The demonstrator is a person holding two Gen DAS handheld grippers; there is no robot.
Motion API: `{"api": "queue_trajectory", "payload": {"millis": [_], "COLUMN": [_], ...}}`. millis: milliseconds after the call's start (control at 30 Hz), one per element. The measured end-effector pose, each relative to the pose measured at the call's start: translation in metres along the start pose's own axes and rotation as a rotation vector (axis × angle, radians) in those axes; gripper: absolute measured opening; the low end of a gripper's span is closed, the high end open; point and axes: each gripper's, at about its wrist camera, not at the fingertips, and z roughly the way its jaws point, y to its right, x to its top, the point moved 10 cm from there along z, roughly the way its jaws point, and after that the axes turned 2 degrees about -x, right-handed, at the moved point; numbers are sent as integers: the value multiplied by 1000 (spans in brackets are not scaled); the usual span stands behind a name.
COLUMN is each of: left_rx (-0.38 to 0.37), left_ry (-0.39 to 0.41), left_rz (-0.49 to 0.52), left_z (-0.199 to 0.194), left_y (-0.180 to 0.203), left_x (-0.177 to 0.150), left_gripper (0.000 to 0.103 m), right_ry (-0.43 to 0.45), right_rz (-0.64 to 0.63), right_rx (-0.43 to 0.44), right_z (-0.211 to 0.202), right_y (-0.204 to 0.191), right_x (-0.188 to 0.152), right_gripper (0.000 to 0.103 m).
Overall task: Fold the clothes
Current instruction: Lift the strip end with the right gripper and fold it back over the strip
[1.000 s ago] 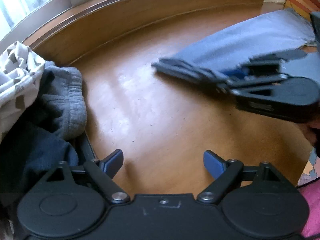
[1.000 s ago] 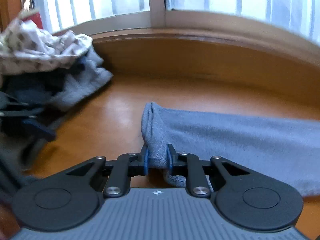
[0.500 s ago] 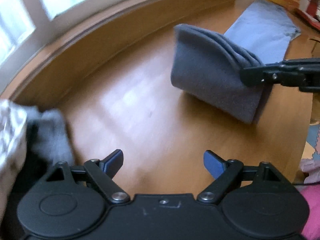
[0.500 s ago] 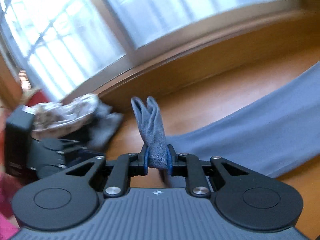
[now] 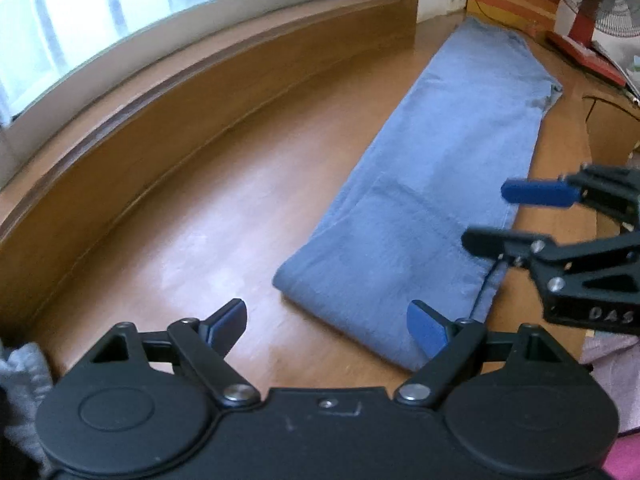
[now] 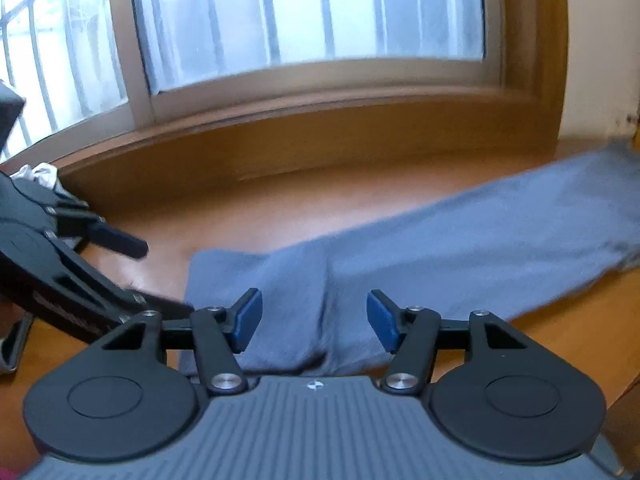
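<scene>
In the left wrist view I have the left gripper (image 5: pixel 326 322) at the bottom of the frame, jaws spread wide with nothing between them. The blue garment (image 5: pixel 436 184) lies flat on the wooden floor (image 5: pixel 192 216), its long axis running from the lower centre up to the upper right corner. Its near, doubled-over end sits just ahead of my right-hand pad (image 5: pixel 426 328), so the cloth lies forward and to the right of this claw. The right gripper (image 5: pixel 500 216) enters from the right edge, above the near part of the cloth.

In the right wrist view the right gripper (image 6: pixel 314 318) fills the bottom, its jaws opening, and the pads stand clear of the fabric. The garment (image 6: pixel 460 248) lies directly below and ahead of them, stretching from lower centre to the right edge. The left gripper (image 6: pixel 132 276) comes in from the left, beside the folded end.

I judge the right claw nearer the cloth; the next fold probably runs along that long axis.
</scene>
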Motion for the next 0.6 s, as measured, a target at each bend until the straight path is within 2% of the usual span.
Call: {"api": "queue_trajectory", "payload": {"millis": [167,300,367,467,600], "left_rx": [-7,-37,-47,-62,-81], "left_ry": [-44,-37,-39,-49,-30], "left_rz": [3,22,45,81,100], "left_z": [14,13,12,13,13], "left_y": [-3,-3,-6,-10,-10], "left_x": [-6,-3,-3,-5,-3], "left_gripper": [86,86,86,87,87], "right_ry": [-94,-140,-154,-157,-125], "right_rz": [24,244,266,220,276], "right_rx": [-118,-157,-179,-187,-268], "right_z": [20,24,26,25,26], "right_y": [10,18,16,5,5], "right_x": [-11,-15,-14,-13,-14], "right_gripper": [61,60,60,60,60]}}
